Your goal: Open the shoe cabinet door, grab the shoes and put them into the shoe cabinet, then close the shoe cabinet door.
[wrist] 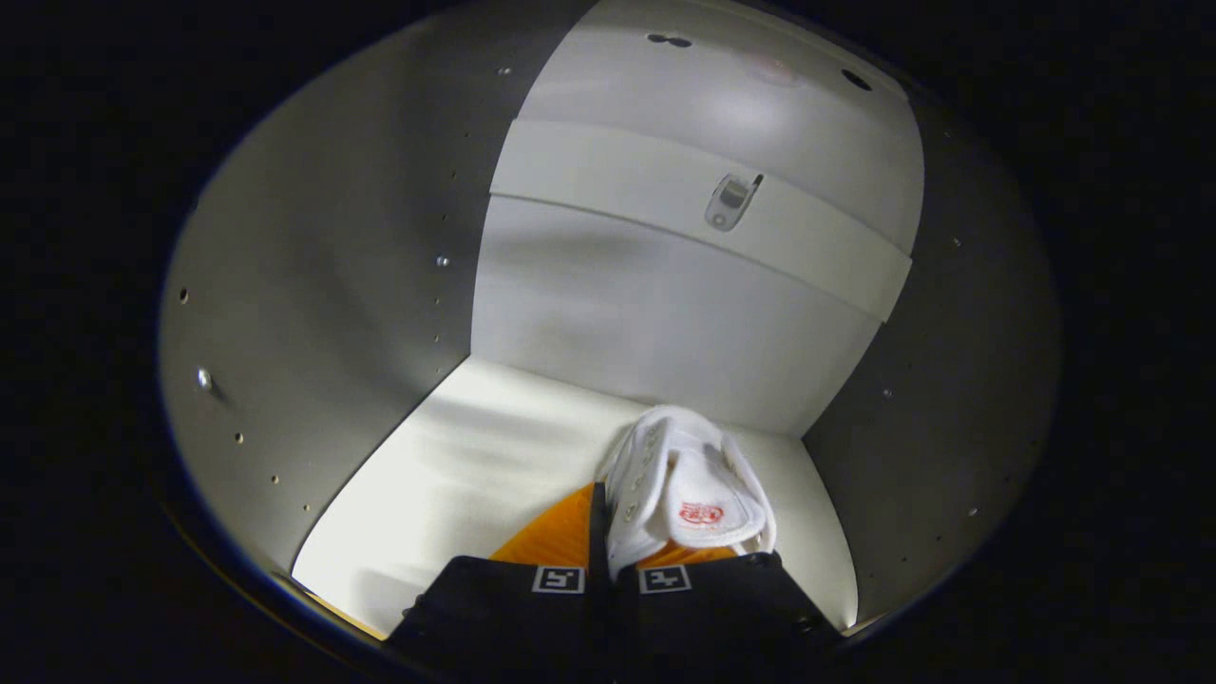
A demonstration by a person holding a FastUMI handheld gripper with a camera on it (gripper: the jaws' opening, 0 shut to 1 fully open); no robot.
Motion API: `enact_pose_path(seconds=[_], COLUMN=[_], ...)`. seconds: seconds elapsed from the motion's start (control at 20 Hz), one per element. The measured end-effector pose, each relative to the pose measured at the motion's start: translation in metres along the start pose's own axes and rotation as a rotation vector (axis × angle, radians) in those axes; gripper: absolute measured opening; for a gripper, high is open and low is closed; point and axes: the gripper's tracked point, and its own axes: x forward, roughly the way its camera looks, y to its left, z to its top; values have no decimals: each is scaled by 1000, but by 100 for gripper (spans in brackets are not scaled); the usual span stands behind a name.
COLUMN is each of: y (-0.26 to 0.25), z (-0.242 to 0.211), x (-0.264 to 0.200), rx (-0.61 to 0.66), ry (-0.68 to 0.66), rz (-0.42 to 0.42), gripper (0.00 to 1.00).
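The gripper (pixel 611 570) is reaching inside the shoe cabinet (pixel 332 313), fingers clamping the white shoe (pixel 684 475); the shoe's length is pointing toward 1 o'clock, hovering over the shelf floor (pixel 475 465).

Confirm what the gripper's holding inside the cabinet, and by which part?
The gripper is shut on the white shoe, pinching the side wall of its collar beside the tongue, with the toe pointing toward the cabinet back panel.

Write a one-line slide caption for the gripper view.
Claw shut on a white shoe, holding it inside the white shoe cabinet over the cabinet floor.
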Motion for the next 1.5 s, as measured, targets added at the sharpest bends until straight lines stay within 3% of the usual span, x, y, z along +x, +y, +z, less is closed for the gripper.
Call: enact_pose_path(seconds=[0.3,0.55,0.7,0.95,1.15,1.5], y=[1,7,12,16,-3,-41], z=[-3,-1,1,8,23,48], x=[-3,-17,-28,-64,-102,-206], rx=[133,218,247,312,318,336], ry=[21,28,26,-9,-84,-250], rz=[-13,38,58,99,62,3], gripper=[15,40,46,78,88,93])
